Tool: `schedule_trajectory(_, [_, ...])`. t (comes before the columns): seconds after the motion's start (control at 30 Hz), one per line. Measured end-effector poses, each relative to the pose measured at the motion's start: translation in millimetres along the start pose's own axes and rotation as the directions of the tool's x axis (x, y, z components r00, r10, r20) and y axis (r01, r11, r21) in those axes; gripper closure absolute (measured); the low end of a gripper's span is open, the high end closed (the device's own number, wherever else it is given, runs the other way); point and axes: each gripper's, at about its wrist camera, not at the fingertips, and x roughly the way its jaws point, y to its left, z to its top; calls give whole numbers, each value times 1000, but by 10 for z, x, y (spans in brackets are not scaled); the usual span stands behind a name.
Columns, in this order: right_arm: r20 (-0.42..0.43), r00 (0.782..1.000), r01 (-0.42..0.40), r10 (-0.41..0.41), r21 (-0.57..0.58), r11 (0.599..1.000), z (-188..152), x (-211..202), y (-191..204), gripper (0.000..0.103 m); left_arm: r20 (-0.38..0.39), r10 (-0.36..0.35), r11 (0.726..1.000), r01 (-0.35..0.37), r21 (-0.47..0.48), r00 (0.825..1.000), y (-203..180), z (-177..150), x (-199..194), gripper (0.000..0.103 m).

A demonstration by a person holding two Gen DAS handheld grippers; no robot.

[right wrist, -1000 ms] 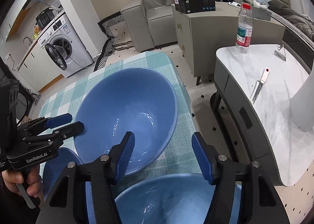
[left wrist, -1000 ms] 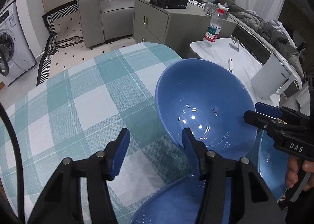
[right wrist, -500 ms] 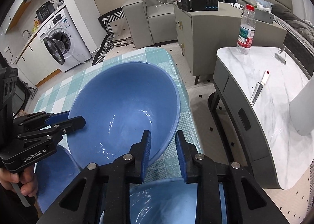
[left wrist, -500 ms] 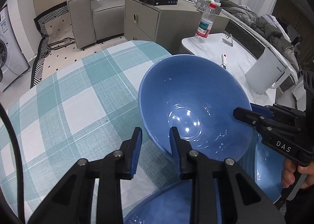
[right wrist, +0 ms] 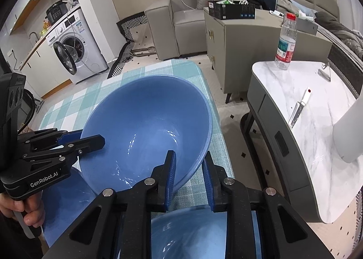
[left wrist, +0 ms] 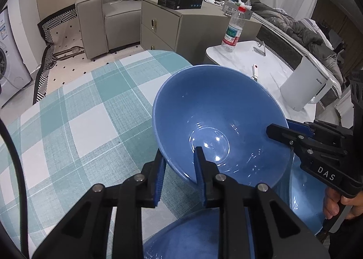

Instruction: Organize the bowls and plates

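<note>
The large blue bowl (left wrist: 217, 127) is tilted above the checked counter (left wrist: 74, 122), its rim pinched at 6 o'clock by the left hand-held gripper (left wrist: 179, 168) and at 3 o'clock by the right hand-held gripper (right wrist: 188, 172). Both reach in level, each closed on the rim. It is glossy, plain blue, with other blue bowls (right wrist: 199, 234) below.

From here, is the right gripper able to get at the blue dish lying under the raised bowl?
Probably not yet: the right gripper is shut on the large blue bowl's rim, which overhangs the blue dish; the left gripper clamps the opposite rim.
</note>
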Motion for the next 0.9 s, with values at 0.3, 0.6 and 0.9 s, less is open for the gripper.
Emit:
schedule_trajectory(0.3, [56, 998, 0, 0, -5, 1000, -22, -214, 62, 79, 43, 13, 1000, -13, 0, 999, -42, -12, -155, 80])
schedule_trajectory(0.6, [106, 994, -10, 11, -11, 1000, -55, -465, 150, 79, 90, 20, 1000, -20, -2, 996, -74, -42, -377, 80])
schedule_trajectory(0.9, [170, 985, -17, 20, -21, 1000, -154, -798, 247, 79, 150, 25, 1000, -25, 0, 988, -148, -117, -697, 80])
